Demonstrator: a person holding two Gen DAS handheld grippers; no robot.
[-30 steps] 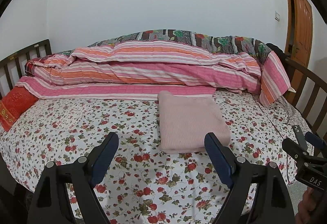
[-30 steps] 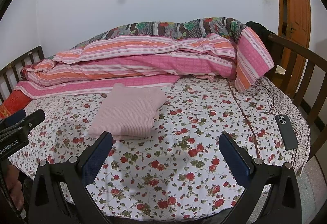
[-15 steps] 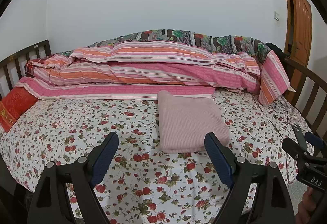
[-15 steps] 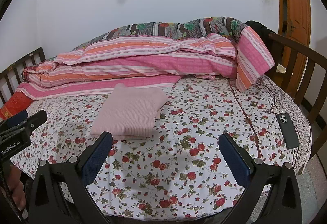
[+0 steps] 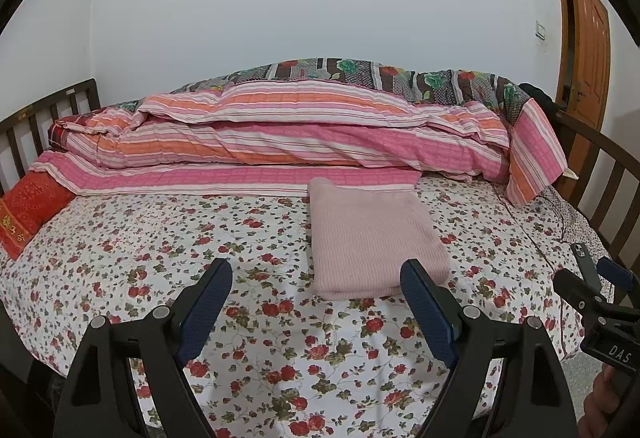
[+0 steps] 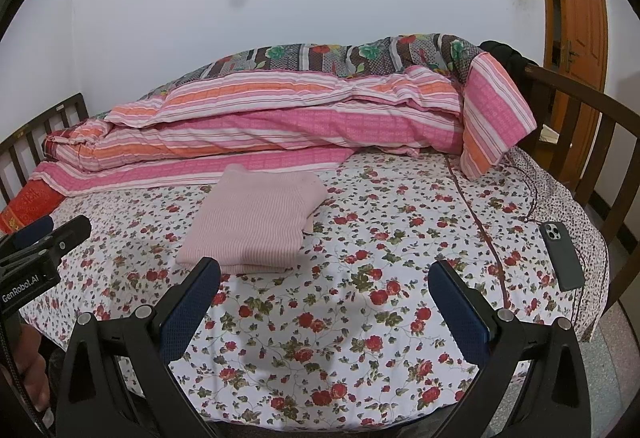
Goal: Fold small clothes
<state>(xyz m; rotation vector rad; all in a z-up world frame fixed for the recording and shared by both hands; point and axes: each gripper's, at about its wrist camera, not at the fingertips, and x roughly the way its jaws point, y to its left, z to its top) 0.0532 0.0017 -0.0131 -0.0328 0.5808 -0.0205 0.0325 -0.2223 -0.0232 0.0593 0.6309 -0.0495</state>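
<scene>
While I hold both grippers above the bed's floral sheet (image 5: pixel 280 350), the left gripper (image 5: pixel 316 286) and right gripper (image 6: pixel 324 286) gape empty; the folded pink garment (image 5: pixel 372 238) lies mid-bed, before the striped quilt (image 5: pixel 300 134).

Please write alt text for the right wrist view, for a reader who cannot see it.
A folded pink garment lies on a floral bedsheet, beyond the open, empty right gripper. A striped quilt is piled behind it, and a dark phone lies near the bed's right edge.
</scene>
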